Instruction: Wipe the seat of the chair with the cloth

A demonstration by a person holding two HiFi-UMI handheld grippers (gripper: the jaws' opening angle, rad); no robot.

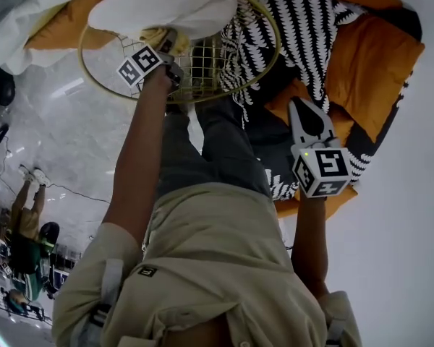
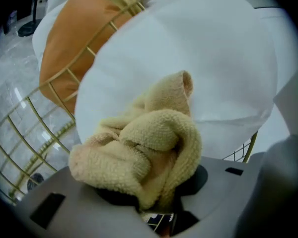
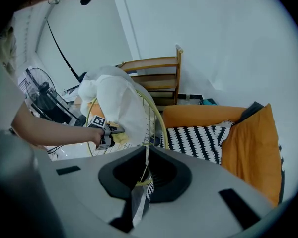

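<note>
1. Far to the left of the left hand-held gripper (image 1: pixel 169 45), pale marble floor (image 1: pixel 65 121) showed under the chair's wire.
2. The left hand-held gripper (image 2: pixel 156 214) was clamped on the tan cloth (image 2: pixel 144 152). The terry cloth was bunched between its jaws and bulged out ahead of them.
3. In the head view, the cloth (image 1: pixel 155 36) lay at the tip of that hand-held gripper, pressed against the near edge of the white seat cushion (image 1: pixel 166 6).
4. The chair (image 1: pixel 202 74) was a round gold wire frame. Its mesh ran beneath and to both sides of the left hand-held gripper, and the seat cushion (image 2: pixel 188 58) filled the space straight ahead of the jaws.
5. Between the two hand-held grippers, just beyond the chair's rim, lay a black-and-white patterned cushion (image 1: pixel 304 20).
6. The right hand-held gripper (image 1: pixel 306 121) hung well apart from the chair and pointed towards the patterned cushion. Its jaws were together and held nothing.
7. In its own view, the right hand-held gripper (image 3: pixel 139 202) had only a thin slit between the jaws. Ahead and to its left were the left hand-held gripper (image 3: pixel 103 134) and the cloth (image 3: pixel 120 138) at the seat cushion (image 3: pixel 119 103).
8. Further ahead of it stood a wooden chair (image 3: pixel 154 76) against the wall.
9. To its right lay an orange cushion (image 1: pixel 376 56).
</note>
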